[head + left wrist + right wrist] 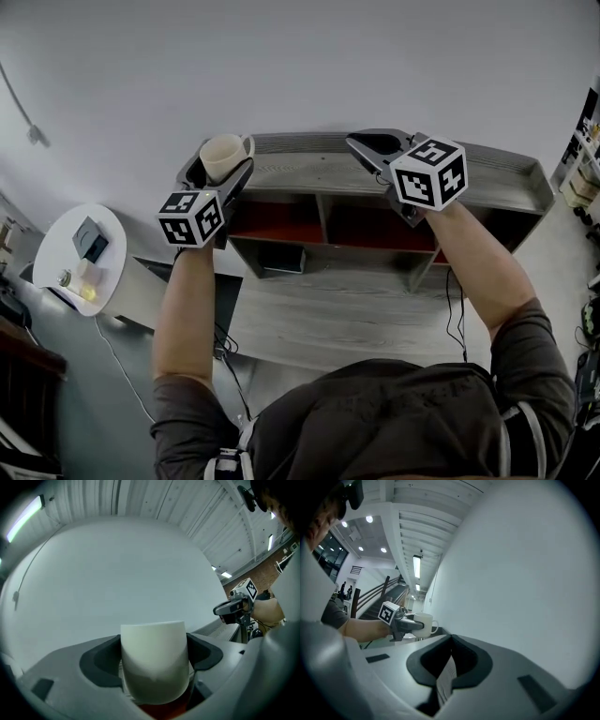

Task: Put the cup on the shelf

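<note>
A cream cup (223, 155) with a handle stands upright between the jaws of my left gripper (221, 167), which is shut on its sides. It is over the left end of the grey wooden shelf (309, 174); I cannot tell whether it touches the top board. In the left gripper view the cup (154, 660) fills the gap between the dark pads (96, 665). My right gripper (377, 145) is shut and empty, held over the middle of the shelf top. The right gripper view shows its jaws (449, 663) pressed together, and the cup (423, 623) off to the left.
The shelf has red-backed compartments (281, 223) under its top board, and a raised rim at the right end (539, 183). A grey desk (328, 309) lies below it. A small round white table (56, 244) with a few items stands at the left. A plain wall rises behind.
</note>
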Demonstrator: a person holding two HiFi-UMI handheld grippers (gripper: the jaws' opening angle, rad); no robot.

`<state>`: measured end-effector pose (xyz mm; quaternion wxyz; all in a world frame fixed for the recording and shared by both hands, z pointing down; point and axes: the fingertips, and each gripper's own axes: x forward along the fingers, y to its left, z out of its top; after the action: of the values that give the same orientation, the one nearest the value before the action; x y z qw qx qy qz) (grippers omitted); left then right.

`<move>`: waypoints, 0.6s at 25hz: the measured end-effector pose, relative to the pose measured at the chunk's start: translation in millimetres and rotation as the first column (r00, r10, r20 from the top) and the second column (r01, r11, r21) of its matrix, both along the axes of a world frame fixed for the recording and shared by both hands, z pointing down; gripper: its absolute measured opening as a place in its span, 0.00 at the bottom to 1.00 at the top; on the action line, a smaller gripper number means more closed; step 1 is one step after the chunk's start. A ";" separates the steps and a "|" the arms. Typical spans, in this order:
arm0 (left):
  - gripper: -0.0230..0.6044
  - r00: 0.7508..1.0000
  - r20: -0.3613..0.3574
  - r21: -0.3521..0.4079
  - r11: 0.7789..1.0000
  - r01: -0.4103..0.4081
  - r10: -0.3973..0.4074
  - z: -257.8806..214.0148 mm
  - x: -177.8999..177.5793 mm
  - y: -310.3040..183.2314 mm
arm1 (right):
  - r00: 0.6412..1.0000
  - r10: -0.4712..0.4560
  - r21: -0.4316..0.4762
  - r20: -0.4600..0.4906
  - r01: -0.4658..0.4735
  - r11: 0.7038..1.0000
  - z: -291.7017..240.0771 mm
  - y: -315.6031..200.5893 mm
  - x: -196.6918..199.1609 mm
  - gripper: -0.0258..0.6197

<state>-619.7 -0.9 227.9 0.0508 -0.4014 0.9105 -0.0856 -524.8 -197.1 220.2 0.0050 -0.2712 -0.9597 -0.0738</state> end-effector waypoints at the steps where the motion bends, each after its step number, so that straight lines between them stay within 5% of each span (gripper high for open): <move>1: 0.68 1.000 0.000 -0.002 1.000 0.011 -0.011 1.8 -6.3 2.1 | 1.000 -0.003 0.000 -0.001 0.003 1.000 -0.1 3.2 -4.4 0.03; 15: 0.68 0.989 -0.010 -0.025 0.988 0.150 -0.150 23.1 -66.3 22.7 | 0.997 -0.082 0.005 -0.015 0.082 0.997 5.0 49.5 -37.9 0.03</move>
<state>-686.0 21.8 251.0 0.0340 -0.3330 0.9372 -0.0977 -562.7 -147.6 225.2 0.0096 -0.3107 -0.9475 -0.0745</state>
